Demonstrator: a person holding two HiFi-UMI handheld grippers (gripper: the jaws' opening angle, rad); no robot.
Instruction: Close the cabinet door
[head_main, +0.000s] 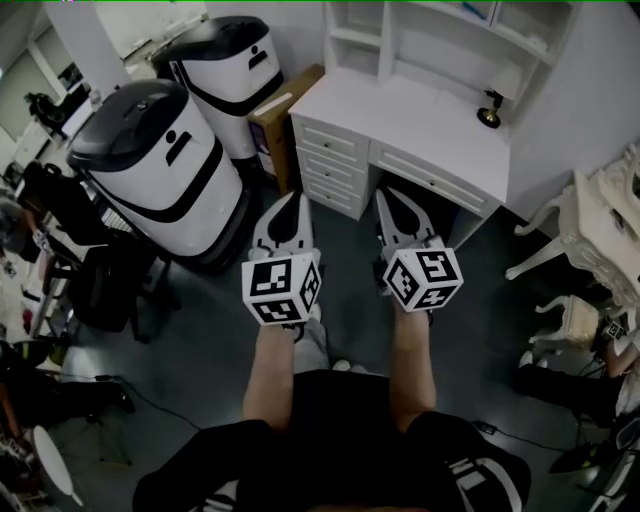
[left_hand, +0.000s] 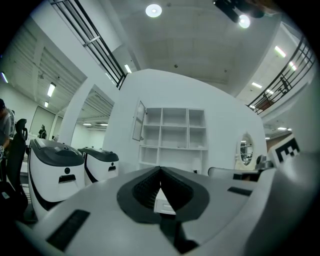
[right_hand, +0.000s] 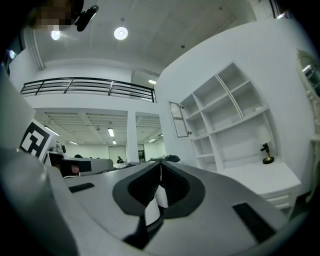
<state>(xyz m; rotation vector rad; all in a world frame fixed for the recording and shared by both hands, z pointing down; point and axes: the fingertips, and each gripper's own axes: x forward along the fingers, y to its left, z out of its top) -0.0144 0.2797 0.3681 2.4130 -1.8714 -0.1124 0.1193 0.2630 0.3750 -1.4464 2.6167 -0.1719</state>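
Nearest me, the left gripper (head_main: 291, 198) and right gripper (head_main: 389, 194) both have fingers pinched together on nothing, so a blunt shove could glance off the open cabinet door (left_hand: 138, 121).

White desk (head_main: 430, 125) and white shelf unit (left_hand: 174, 131), upper right; cabinet door (left_hand: 138, 121) white-framed. Two white machines (head_main: 160, 175) with black lids and bands, upper left. Brown cardboard box (head_main: 285, 118). Left claw (head_main: 291, 200) and right claw (head_main: 392, 195) white with black pads; marker cubes (head_main: 282, 290) black-and-white squares. Floor (head_main: 200, 340) dark grey.
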